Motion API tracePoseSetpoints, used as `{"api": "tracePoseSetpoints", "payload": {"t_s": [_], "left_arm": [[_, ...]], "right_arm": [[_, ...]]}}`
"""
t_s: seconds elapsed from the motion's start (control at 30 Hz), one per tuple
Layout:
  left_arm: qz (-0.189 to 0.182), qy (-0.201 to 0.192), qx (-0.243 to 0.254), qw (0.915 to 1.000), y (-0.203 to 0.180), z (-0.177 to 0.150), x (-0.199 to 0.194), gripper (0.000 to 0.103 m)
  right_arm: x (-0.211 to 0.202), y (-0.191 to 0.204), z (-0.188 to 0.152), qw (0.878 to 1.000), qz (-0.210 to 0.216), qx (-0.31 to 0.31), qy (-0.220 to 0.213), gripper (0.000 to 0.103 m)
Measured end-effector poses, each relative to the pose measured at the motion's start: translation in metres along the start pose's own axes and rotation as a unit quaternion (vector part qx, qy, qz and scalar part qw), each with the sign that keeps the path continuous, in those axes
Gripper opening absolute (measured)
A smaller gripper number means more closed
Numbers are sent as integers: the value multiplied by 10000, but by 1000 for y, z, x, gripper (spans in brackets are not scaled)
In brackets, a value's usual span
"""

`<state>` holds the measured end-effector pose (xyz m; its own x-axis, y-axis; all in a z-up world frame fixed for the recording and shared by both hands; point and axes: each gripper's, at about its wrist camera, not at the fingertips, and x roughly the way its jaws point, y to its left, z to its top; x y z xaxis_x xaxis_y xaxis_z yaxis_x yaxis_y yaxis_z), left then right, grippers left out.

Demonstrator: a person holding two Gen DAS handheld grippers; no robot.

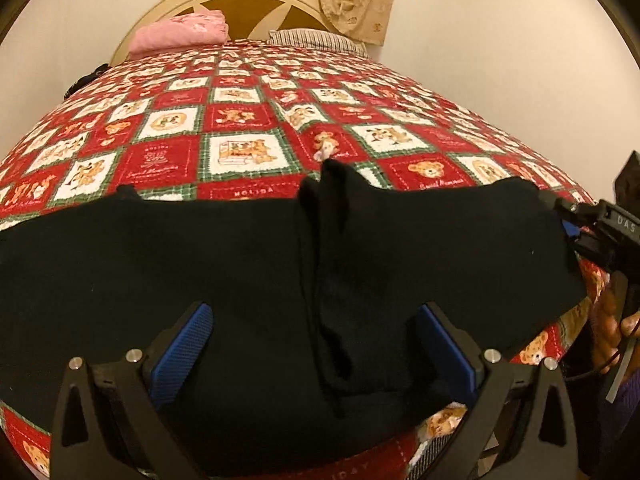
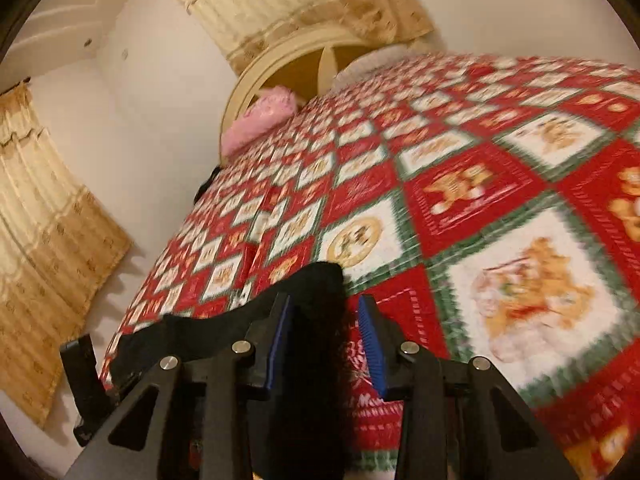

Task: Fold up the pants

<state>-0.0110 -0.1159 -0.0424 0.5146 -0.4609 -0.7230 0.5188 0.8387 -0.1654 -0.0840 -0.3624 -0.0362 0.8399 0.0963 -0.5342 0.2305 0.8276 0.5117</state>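
Note:
Black pants lie across the near end of the bed, with a raised fold down the middle. My left gripper is open wide, its blue pads on either side of that fold, just above the cloth. My right gripper is partly open around the pants' edge, with cloth between its pads; the view is blurred. The right gripper also shows in the left wrist view at the pants' right corner. The left gripper's body shows at the lower left of the right wrist view.
The bed has a red, white and green teddy-bear quilt. A pink pillow and a striped pillow lie by the cream headboard. Beige curtains hang on the walls.

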Motion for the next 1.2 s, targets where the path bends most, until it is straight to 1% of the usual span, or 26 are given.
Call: {"api": "tracePoseSetpoints", "payload": {"t_s": [0.03,0.07,0.13,0.2,0.3,0.33,0.4,0.47,0.53,0.6,0.63,0.67,0.73,0.77,0.8,0.83,0.87,0.9,0.97,1.0,1.03,1.07,1.13,1.17,1.2], "left_arm": [[13,-6,35,10000,-2,-1,1,103],[41,-3,102,9999,-3,-2,2,103],[107,-10,188,9998,-5,-3,3,103],[161,-26,264,9995,-6,-3,4,103],[262,-38,383,9989,-9,-4,6,103],[294,-39,414,9987,-10,-4,7,103],[343,-41,459,9983,-10,-3,9,103],[384,-43,499,9980,-11,-3,10,103],[409,-40,543,9977,-12,-4,11,103],[405,-52,571,9975,-12,-4,10,103],[410,-51,585,9974,-11,-5,10,103],[431,-46,638,9970,-12,-6,10,103],[454,-68,692,9965,-13,-7,10,103],[436,-74,666,9968,-13,-7,10,103],[429,-76,650,9969,-12,-7,10,103],[432,-82,632,9970,-12,-7,10,103],[457,-98,621,9970,-13,-7,10,103],[473,-106,622,9969,-13,-7,10,103],[476,-112,606,9970,-13,-7,10,103],[453,-101,572,9973,-12,-6,9,103],[437,-92,546,9975,-11,-6,9,103],[410,-80,508,9978,-10,-6,8,103],[384,-67,467,9981,-9,-6,7,103],[394,-62,464,9981,-10,-6,8,103],[413,-56,465,9980,-11,-6,8,103]], "right_arm": [[9,-2,0,9996,178,51,193,33],[13,-2,-1,9994,235,60,251,27],[16,4,-3,9995,42,-183,238,19],[15,15,-3,9986,-125,-486,147,18],[14,43,1,9897,-541,-1326,-31,18],[15,49,4,9870,-623,-1480,-58,18],[26,50,15,9867,-619,-1502,22,18],[39,41,23,9874,-593,-1449,229,18],[59,25,33,9900,-548,-1204,493,18],[70,8,43,9942,-350,-806,615,18],[71,-4,52,9971,-162,-431,613,18],[68,-10,57,9984,-158,-205,503,18],[49,-31,71,9980,-564,282,-64,19],[35,-42,75,9968,-473,584,-263,21],[27,-46,75,9963,-348,719,-318,21],[16,-48,72,9963,-137,781,-337,21],[8,-42,66,9976,-22,644,-246,21],[3,-34,58,9988,-11,463,-126,21],[-4,-21,37,9998,-15,179,110,33],[-6,-18,28,9998,-7,124,169,48],[-9,-13,15,9997,41,82,221,59],[-10,-10,2,9996,114,69,259,62],[-8,-5,-16,9992,200,-1,338,62],[-11,-2,-23,9993,183,-138,280,62],[-10,6,-30,9988,54,-414,271,61]]}}
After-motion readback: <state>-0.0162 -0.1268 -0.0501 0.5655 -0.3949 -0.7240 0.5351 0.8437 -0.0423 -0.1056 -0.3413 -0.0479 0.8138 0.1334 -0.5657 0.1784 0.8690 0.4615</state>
